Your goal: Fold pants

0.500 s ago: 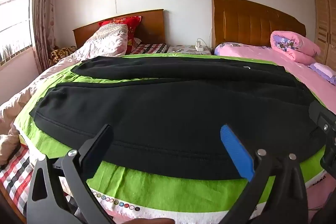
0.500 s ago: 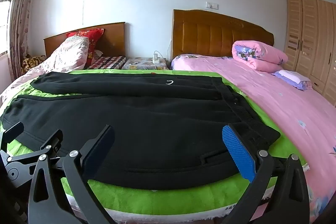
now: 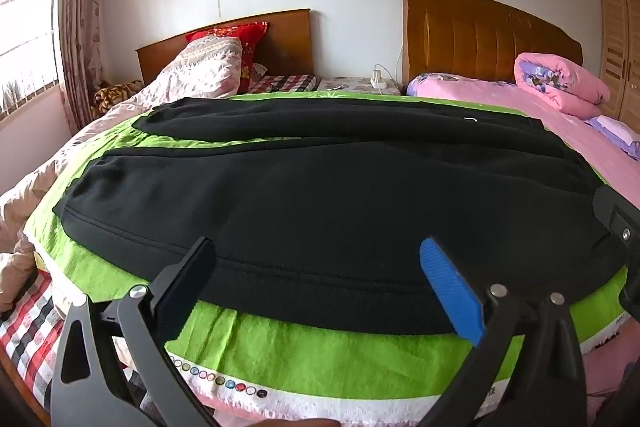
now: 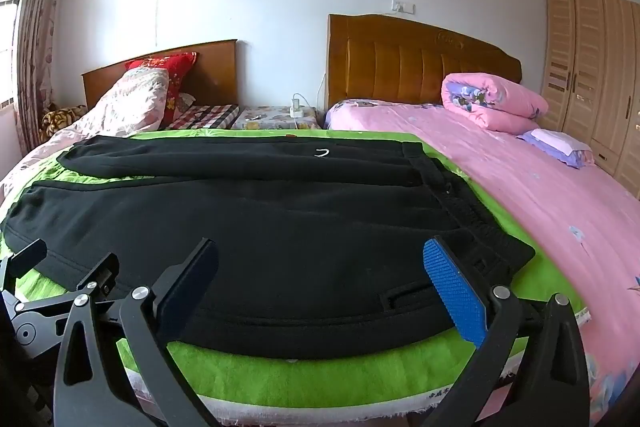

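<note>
Black pants (image 3: pixel 320 195) lie flat on a green cloth (image 3: pixel 320 351), legs pointing left, waistband at the right (image 4: pixel 464 211). The two legs lie side by side with a green gap at the left. My left gripper (image 3: pixel 316 279) is open and empty, just above the near hem edge of the front leg. My right gripper (image 4: pixel 320 279) is open and empty above the near edge by the waistband end. The left gripper shows at the left edge of the right wrist view (image 4: pixel 60 283); the right gripper shows at the right edge of the left wrist view (image 3: pixel 620 223).
The green cloth covers the foot of two beds. A pink bedspread (image 4: pixel 540 195) with a rolled pink quilt (image 4: pixel 492 103) lies to the right. A patterned quilt and red pillow (image 3: pixel 236 43) lie at the back left. A wooden wardrobe (image 4: pixel 592 67) stands far right.
Both grippers have shifted only slightly; the pants lie as before. Both stay open.
</note>
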The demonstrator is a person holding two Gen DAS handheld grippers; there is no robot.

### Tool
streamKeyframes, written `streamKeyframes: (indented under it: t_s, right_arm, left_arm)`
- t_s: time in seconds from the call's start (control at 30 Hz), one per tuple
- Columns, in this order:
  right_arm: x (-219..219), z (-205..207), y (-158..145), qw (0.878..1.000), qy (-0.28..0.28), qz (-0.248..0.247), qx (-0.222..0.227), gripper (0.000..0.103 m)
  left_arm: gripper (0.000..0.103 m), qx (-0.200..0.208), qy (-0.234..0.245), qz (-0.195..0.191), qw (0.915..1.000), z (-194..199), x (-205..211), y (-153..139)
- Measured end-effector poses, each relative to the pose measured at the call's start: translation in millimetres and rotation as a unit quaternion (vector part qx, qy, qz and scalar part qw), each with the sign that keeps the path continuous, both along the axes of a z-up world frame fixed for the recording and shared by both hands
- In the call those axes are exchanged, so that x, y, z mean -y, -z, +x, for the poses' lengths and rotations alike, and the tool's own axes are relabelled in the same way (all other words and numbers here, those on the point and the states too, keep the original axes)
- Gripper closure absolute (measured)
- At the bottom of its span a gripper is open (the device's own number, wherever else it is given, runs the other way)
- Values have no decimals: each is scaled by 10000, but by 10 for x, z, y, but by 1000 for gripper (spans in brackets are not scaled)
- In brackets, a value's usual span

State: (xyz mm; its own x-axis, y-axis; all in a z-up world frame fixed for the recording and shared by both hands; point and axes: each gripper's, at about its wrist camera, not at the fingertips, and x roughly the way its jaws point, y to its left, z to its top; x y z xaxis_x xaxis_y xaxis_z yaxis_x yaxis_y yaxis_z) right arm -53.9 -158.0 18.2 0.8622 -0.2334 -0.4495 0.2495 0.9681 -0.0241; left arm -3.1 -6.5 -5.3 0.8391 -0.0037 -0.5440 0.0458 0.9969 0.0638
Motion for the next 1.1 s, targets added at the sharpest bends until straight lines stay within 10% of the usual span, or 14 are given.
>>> streamKeyframes:
  t_s: [1.1]
  right_arm:
    - [142, 62, 79, 9997, 4, 206, -98, 4]
  left_arm:
    - [1, -72, 66, -2, 10000, 77, -71, 24]
